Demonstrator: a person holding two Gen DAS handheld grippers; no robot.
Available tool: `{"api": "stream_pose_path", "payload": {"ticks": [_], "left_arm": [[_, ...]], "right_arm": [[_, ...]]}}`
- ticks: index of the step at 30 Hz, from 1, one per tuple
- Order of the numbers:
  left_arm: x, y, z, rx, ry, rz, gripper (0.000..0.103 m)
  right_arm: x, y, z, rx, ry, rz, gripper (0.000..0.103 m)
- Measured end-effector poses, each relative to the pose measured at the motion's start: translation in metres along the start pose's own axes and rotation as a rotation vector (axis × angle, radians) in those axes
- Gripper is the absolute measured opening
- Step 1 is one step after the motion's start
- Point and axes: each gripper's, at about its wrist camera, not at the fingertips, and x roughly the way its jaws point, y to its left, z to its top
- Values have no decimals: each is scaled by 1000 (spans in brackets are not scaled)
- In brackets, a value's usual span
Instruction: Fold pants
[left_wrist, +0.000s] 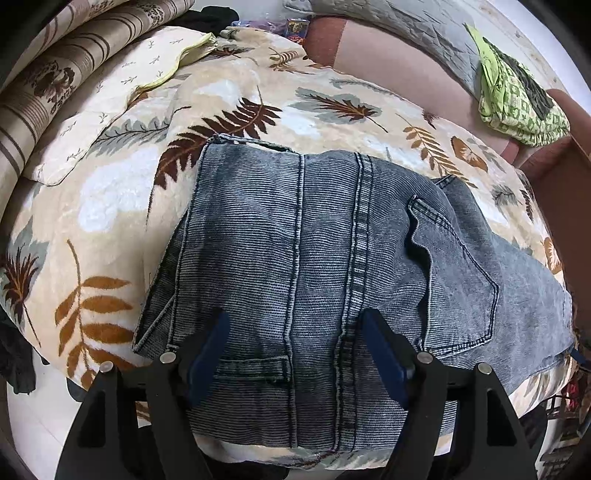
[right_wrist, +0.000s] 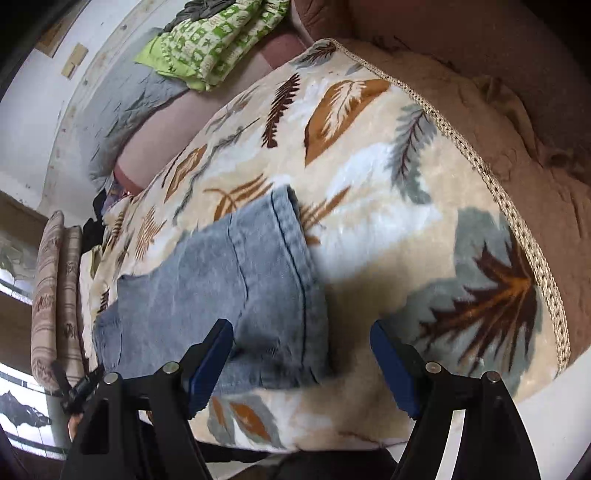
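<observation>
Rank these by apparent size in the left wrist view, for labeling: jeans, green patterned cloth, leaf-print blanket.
1. leaf-print blanket
2. jeans, though nearness to the camera inflates them
3. green patterned cloth, farthest, so its true size is unsure

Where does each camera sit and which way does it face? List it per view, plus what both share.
Left wrist: sits on the left gripper, looks steeply down at the folded jeans; only its open fingers show.
Right wrist: sits on the right gripper, looks down at the jeans' hem; its open fingers show.
Shared: jeans, leaf-print blanket, green cloth.
</observation>
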Motion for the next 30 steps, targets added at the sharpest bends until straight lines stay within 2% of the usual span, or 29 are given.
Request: {"api": "stream_pose_path", "payload": {"ticks": [3, 4, 5, 6, 7, 10, 15, 18, 19, 21, 22, 24, 26, 28, 30], "left_arm": [[1, 0, 0, 6, 1, -7, 77], [1, 1, 1, 5, 2, -11, 77], [1, 1, 1, 4, 1, -14, 77], [0, 1, 0, 4, 0, -14, 77], [1, 1, 0, 5, -3, -14, 77], [1, 0, -1, 12, -7, -9, 77], [2, 1, 0, 10, -3, -13, 79], [2, 1, 0, 14, -11, -14, 79], [2, 1, -1, 15, -13, -14, 79], [2, 1, -1, 18, -17, -17, 79], [2, 1, -2, 21, -18, -19, 79], [1, 1, -2, 32, -18, -22, 79], [1, 1, -2, 41, -13, -22, 79], [1, 1, 0, 39, -1, -22, 79], [1, 0, 2, 34, 11, -16, 79]], "right_arm": [[13, 17, 4, -108, 37, -24, 79], [20, 26, 3, -178, 76, -56, 73], [26, 32, 4, -216, 109, -71, 62], [33, 41, 5, -269, 149, -88, 30], [32, 46, 8, -300, 143, -109, 19], [7, 76, 35, -376, 75, -93, 17], [-68, 160, 101, -528, -133, -68, 15], [-96, 189, 104, -606, -238, -53, 15], [-99, 185, 97, -604, -251, -27, 15], [-82, 165, 75, -613, -234, -49, 15], [-64, 147, 59, -607, -196, -65, 15], [-25, 103, 28, -555, -47, -84, 16], [6, 58, -4, -471, 56, -125, 17], [10, 33, -19, -396, 79, -117, 19], [-4, 26, -23, -362, 31, -123, 19]]}}
